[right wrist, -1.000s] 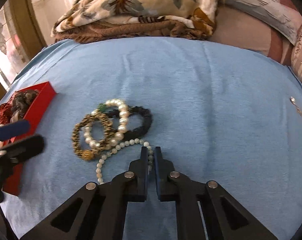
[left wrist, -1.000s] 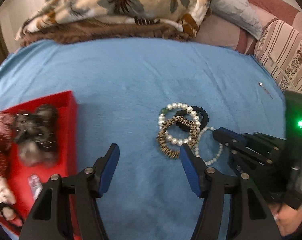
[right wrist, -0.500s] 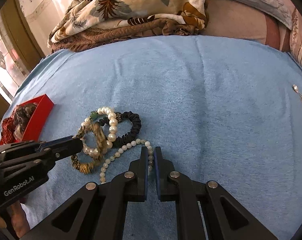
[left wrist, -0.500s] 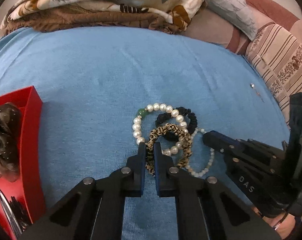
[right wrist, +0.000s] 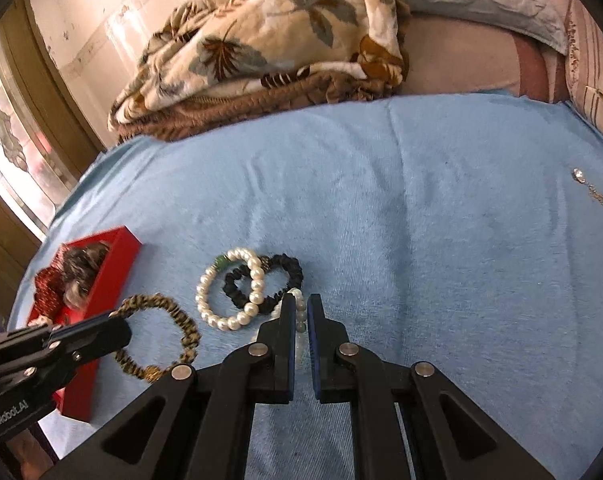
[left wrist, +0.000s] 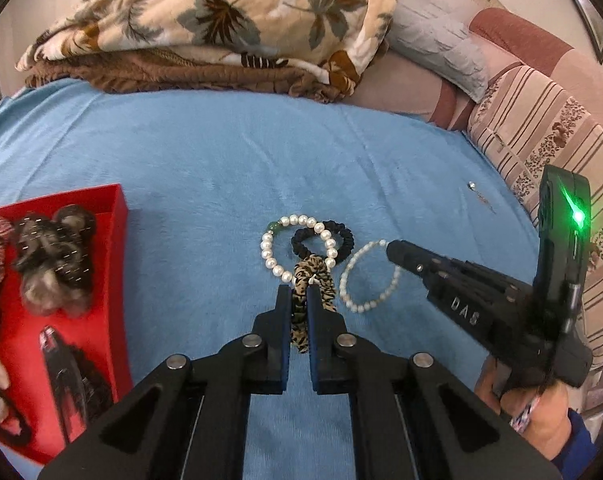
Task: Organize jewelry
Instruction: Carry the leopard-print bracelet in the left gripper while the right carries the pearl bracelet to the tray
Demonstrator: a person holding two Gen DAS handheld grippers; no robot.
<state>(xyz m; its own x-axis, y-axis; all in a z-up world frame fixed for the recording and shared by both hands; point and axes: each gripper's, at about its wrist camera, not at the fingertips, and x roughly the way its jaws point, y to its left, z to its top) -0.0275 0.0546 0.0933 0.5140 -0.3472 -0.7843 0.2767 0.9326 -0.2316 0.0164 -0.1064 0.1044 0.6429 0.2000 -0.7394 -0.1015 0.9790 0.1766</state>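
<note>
My left gripper (left wrist: 299, 292) is shut on a leopard-print bracelet (left wrist: 313, 276) and holds it off the pile; it also shows in the right wrist view (right wrist: 161, 336). My right gripper (right wrist: 301, 304) is shut on a thin pearl strand (right wrist: 299, 308), seen in the left wrist view (left wrist: 365, 276). A large pearl bracelet with a green bead (left wrist: 285, 240) and a black scrunchie (left wrist: 337, 240) lie overlapping on the blue blanket (left wrist: 221, 168). A red box (left wrist: 113, 256) with hair accessories sits at the left.
A small silver pendant (right wrist: 589, 188) lies far right on the blanket. A folded floral blanket (left wrist: 205, 28) and pillows (left wrist: 541, 128) lie at the back. The red box also shows in the right wrist view (right wrist: 113, 276).
My left gripper closed on the leopard bracelet and has pulled it left, away from the pile. The right gripper stays shut on the pearl strand.
</note>
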